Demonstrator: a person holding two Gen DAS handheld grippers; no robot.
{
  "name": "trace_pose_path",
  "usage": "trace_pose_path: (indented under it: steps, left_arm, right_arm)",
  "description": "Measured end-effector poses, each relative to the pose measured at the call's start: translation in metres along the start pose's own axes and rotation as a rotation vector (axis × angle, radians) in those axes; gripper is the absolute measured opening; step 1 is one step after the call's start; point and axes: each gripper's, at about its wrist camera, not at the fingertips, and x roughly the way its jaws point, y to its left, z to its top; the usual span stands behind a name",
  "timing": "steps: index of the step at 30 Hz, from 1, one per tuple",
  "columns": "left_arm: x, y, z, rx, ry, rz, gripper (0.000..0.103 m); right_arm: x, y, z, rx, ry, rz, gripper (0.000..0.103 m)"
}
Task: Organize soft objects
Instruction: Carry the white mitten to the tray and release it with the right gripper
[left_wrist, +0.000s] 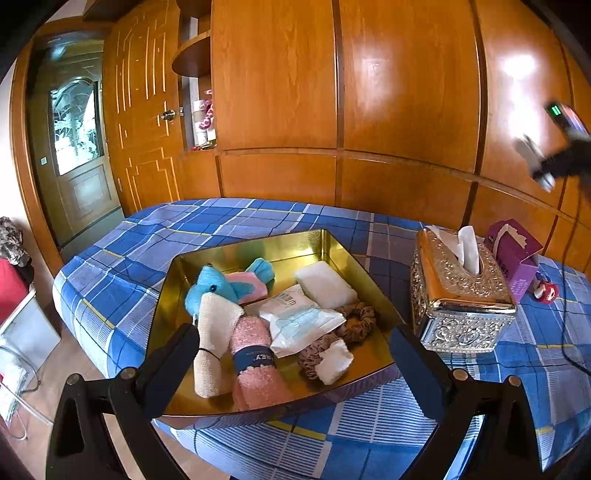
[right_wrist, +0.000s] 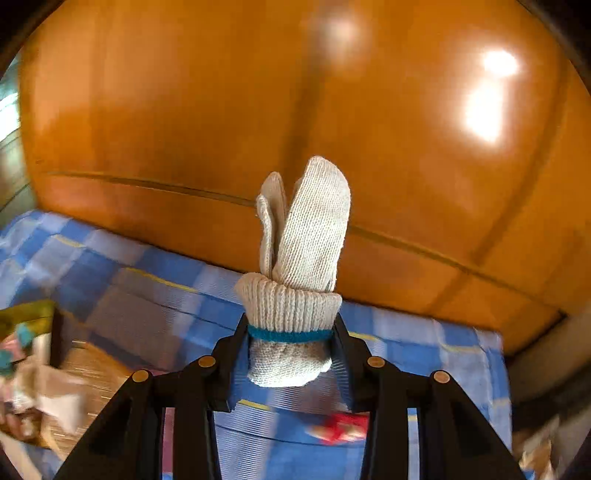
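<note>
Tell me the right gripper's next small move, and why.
Probably swing left and down toward the gold tray. The right gripper is shut on a rolled knit glove held above the bedspread, while other soft items already sit in that tray.

Left tool (left_wrist: 293, 354) wide apart, level; right tool (right_wrist: 291, 347) clamped, raised.

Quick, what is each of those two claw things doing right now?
Left gripper: open, holding nothing, in front of the gold tray.
Right gripper: closed on a rolled knit glove, held up in the air.
</note>
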Motion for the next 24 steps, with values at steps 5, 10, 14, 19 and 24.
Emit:
trace_pose_path:
  steps: [5,10,14,19,24]
  left_arm:
    - [0.001,0.007,-0.003,-0.005,0.017,0.018,0.103]
    - [0.002,0.022,-0.006,-0.027,0.039,0.036,0.103]
    - [0.001,0.042,-0.006,-0.065,0.042,0.062,0.103]
    - [-0.003,0.072,-0.007,-0.128,0.028,0.104,0.103]
    - [-0.002,0.095,-0.008,-0.192,0.025,0.112,0.103]
  right_arm:
    - [-0.012,0.091,0.013,-0.125,-0.028,0.166,0.039]
    - [-0.022,0.187,0.004,-0.254,-0.021,0.340,0.039]
    - [-0.023,0.247,-0.017,-0.325,0.015,0.462,0.039]
    - [-0.011,0.298,-0.057,-0.376,0.081,0.574,0.039]
    - [-0.005,0.328,-0.093,-0.414,0.148,0.640,0.039]
